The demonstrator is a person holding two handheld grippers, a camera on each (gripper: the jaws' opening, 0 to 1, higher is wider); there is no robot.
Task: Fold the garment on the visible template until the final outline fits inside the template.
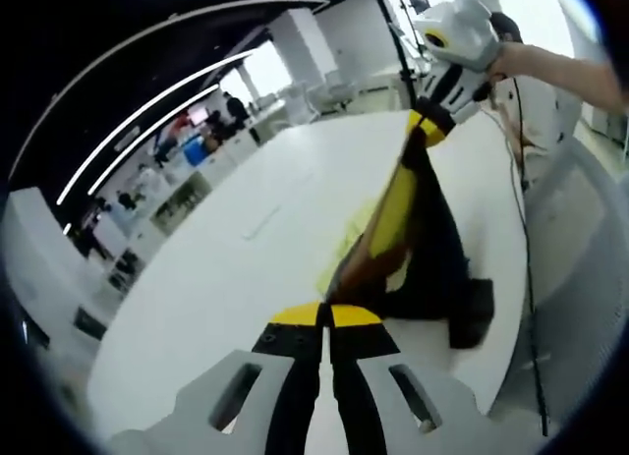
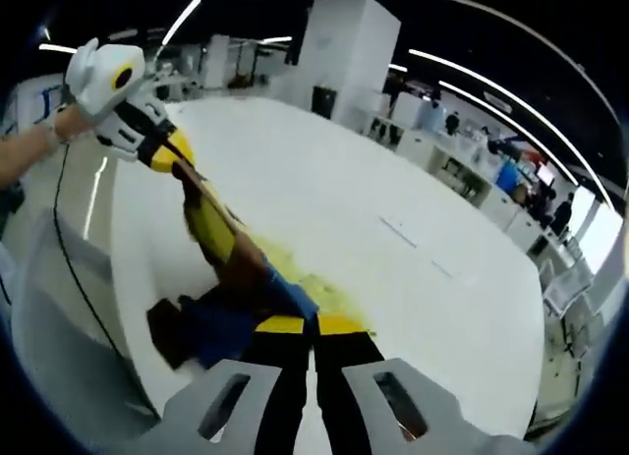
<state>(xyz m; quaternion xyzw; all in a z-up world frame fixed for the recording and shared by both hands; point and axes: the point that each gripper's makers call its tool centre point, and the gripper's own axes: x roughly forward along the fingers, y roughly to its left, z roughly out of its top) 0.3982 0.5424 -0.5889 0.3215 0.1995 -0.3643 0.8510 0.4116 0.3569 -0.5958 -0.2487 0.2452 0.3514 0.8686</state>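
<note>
Each view looks along its own tongs, close above the white surface, facing the opposite tongs; both share the garment stretched between them.

Dark-and-yellow garment stretched taut, template beneath

Garment between both claws, above table.

The garment hides most of the yellow template on the bench; distant people are blurred.
</note>
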